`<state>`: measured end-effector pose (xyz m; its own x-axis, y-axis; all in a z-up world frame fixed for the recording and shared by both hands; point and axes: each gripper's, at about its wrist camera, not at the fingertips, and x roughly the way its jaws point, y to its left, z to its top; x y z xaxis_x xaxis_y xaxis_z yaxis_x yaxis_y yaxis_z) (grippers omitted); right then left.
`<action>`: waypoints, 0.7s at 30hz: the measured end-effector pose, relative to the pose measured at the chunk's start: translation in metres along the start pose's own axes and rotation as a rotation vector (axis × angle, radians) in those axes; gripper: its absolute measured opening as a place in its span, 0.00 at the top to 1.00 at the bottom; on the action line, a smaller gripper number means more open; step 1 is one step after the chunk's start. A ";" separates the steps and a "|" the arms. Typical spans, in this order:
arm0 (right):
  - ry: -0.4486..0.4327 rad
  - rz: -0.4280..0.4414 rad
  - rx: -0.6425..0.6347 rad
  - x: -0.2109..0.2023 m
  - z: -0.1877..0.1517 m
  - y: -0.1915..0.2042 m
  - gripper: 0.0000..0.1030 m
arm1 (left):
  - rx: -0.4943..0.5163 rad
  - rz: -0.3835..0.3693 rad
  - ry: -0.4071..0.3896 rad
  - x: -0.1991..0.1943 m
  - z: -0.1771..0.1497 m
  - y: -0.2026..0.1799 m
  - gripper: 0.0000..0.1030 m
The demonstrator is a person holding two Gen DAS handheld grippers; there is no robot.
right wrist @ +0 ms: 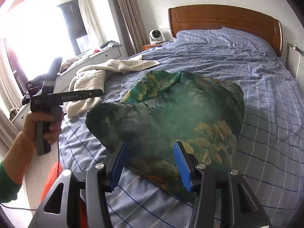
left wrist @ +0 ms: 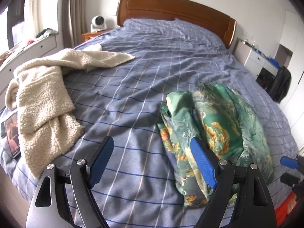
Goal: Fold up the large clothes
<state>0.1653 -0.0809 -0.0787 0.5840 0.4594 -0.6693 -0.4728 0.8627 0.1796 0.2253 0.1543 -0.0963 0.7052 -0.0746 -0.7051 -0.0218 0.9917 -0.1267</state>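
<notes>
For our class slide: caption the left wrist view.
Open left gripper above checked bedspread, between cream fleece and folded green floral garment.

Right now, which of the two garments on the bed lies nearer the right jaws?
The green floral garment, bunched up directly ahead of the right gripper. The cream fleece garment lies farther off, toward the window side of the bed.

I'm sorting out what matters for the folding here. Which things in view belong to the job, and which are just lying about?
Belongs to the job:
- green floral garment, bunched on the bed
- cream fleece garment, crumpled on the bed's other side
- left gripper, open and empty
- right gripper, open

Just lying about:
- white fan on the nightstand
- book by the fleece
- black bag by the white cabinet
</notes>
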 end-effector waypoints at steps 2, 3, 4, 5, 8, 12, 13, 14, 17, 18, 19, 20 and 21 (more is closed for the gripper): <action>0.009 -0.007 0.013 -0.001 -0.003 -0.006 0.50 | 0.008 0.018 -0.006 0.000 0.001 0.000 0.18; 0.011 -0.009 0.020 -0.002 -0.004 -0.007 0.50 | 0.011 0.024 -0.009 -0.003 0.000 -0.001 0.18; 0.013 -0.010 0.027 -0.003 -0.005 -0.009 0.50 | 0.013 0.031 -0.011 -0.003 0.001 -0.001 0.18; 0.016 -0.011 0.032 -0.003 -0.006 -0.010 0.50 | 0.013 0.030 -0.011 -0.004 0.001 -0.001 0.18; 0.019 -0.011 0.040 -0.003 -0.006 -0.012 0.50 | 0.001 0.018 -0.005 -0.002 0.001 0.001 0.18; 0.001 0.027 0.025 -0.002 0.009 -0.002 0.50 | -0.081 -0.055 0.048 0.010 -0.001 0.018 0.18; -0.016 0.036 0.003 -0.001 0.016 0.005 0.50 | -0.109 -0.077 0.062 0.014 -0.003 0.024 0.18; -0.033 0.046 -0.023 -0.001 0.022 0.012 0.50 | -0.131 -0.084 0.074 0.018 -0.005 0.030 0.18; -0.061 0.072 -0.078 0.004 0.035 0.029 0.50 | -0.162 -0.095 0.092 0.021 -0.013 0.038 0.18; -0.064 0.085 -0.093 0.008 0.038 0.034 0.50 | -0.167 -0.103 0.097 0.022 -0.015 0.040 0.18; -0.061 0.098 -0.106 0.013 0.041 0.040 0.50 | -0.171 -0.115 0.105 0.023 -0.018 0.042 0.18; -0.057 0.106 -0.113 0.018 0.042 0.043 0.50 | -0.173 -0.124 0.108 0.024 -0.020 0.043 0.18; -0.052 0.117 -0.122 0.026 0.044 0.047 0.50 | -0.180 -0.141 0.112 0.027 -0.022 0.044 0.18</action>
<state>0.1875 -0.0190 -0.0563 0.5521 0.5682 -0.6102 -0.6142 0.7721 0.1632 0.2280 0.1939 -0.1360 0.6276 -0.2320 -0.7432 -0.0613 0.9369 -0.3442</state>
